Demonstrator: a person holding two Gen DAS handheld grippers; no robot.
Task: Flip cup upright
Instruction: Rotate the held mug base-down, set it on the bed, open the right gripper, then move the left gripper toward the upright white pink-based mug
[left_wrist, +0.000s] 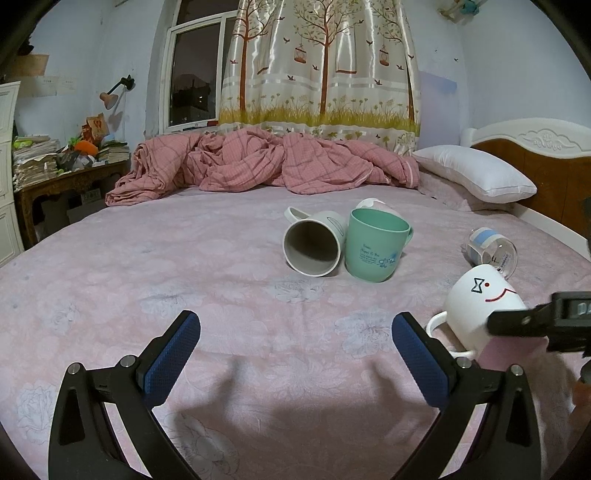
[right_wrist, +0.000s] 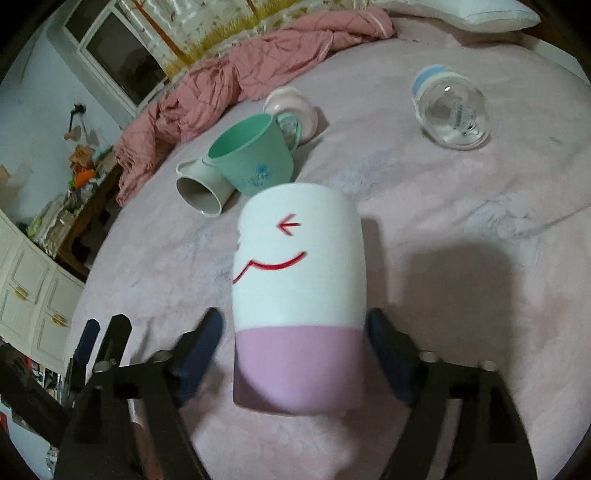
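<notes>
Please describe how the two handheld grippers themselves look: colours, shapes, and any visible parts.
The left gripper has two black triangular finger frames with cut-out openings, silver bolts at the joints, and blue pads with a fine dotted texture. The right gripper has the same black frames, silver bolts and dark blue pads. No cables or sleeves are visible.
</notes>
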